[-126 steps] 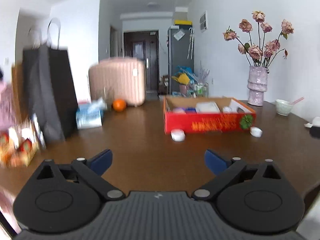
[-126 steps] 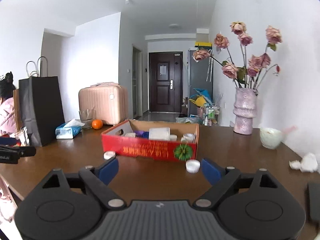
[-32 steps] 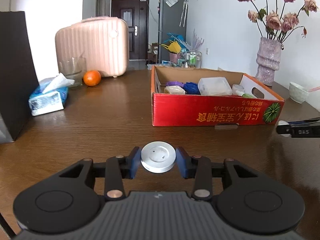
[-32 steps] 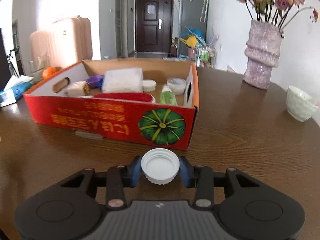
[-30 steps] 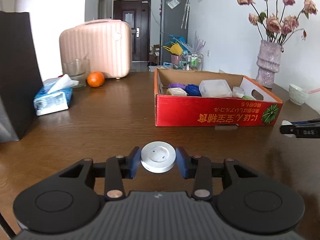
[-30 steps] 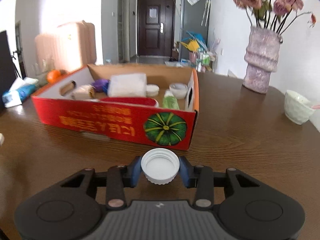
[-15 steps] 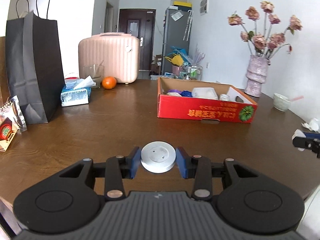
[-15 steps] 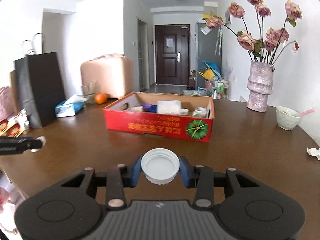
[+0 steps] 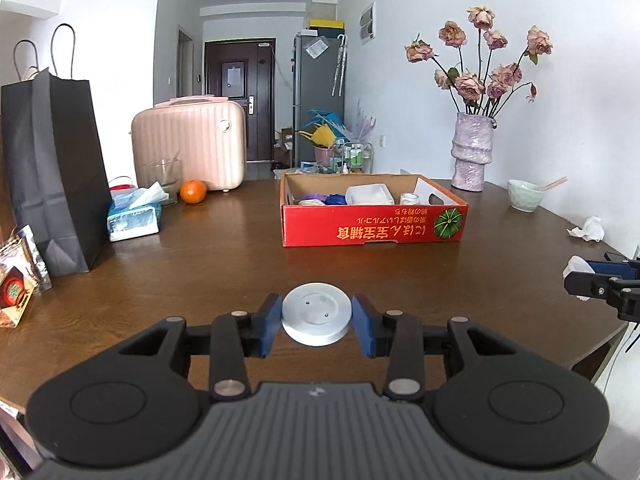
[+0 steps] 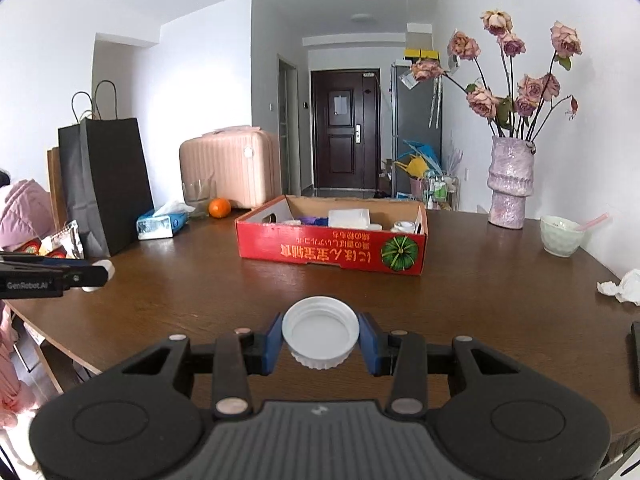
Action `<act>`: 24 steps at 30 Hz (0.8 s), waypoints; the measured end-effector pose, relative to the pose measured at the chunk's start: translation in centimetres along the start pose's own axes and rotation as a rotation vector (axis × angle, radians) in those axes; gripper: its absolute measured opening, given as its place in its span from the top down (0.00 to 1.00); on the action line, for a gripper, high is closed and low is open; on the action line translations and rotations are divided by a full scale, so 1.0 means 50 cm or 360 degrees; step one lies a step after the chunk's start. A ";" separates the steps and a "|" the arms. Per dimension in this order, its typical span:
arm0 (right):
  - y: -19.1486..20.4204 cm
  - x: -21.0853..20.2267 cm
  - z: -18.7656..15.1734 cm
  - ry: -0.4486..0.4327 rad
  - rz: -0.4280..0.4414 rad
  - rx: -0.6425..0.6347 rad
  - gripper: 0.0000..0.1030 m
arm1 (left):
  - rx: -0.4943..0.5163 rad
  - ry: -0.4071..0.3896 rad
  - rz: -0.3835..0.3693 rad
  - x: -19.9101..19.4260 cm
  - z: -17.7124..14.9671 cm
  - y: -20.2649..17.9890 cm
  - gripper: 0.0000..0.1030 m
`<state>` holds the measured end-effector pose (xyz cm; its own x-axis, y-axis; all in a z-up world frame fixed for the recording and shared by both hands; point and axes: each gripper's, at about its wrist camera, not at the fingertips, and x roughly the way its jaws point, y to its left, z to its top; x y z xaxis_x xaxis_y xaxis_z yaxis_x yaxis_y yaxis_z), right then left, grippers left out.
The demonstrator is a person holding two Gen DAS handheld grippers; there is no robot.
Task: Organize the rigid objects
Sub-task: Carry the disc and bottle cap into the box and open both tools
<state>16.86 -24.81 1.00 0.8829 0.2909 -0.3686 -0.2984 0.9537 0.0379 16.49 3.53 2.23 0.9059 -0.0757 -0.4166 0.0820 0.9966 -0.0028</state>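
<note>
At lower centre, each tool is clamping a light, stiff piece by its rim: left tool (image 9: 317, 322) pinching the smooth disc (image 9: 317, 313), right tool (image 10: 320, 338) the ribbed cap (image 10: 320, 332).

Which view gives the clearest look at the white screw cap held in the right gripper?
The right wrist view: the screw cap sits centred between the right gripper fingers, open side up, ribbed rim visible. In the left wrist view only a sliver of it shows at the right edge, mostly hidden by the fingers.
</note>
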 end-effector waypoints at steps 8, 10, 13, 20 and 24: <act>-0.036 0.086 0.053 -0.0047 -0.0020 0.0050 0.62 | 0.0024 -0.0021 -0.0049 0.122 0.081 0.010 0.62; -0.048 0.130 0.083 -0.0070 -0.0006 0.0052 0.62 | 0.0014 -0.0029 -0.0091 0.172 0.113 0.015 0.62; -0.064 0.215 0.137 -0.0083 0.0056 0.0042 0.62 | -0.0021 -0.0026 -0.0183 0.269 0.168 0.023 0.62; -0.095 0.479 0.276 0.0026 0.0258 0.0149 0.62 | -0.0027 0.0109 -0.0279 0.511 0.262 0.060 0.62; -0.094 0.634 0.311 0.0134 0.0306 0.0154 0.62 | 0.0015 0.0223 -0.0357 0.612 0.264 0.060 0.62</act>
<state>51.91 -18.88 3.59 0.7785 0.4643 -0.4223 -0.4185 0.8855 0.2021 49.96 3.77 1.47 0.7983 -0.2889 -0.5283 0.2788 0.9550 -0.1011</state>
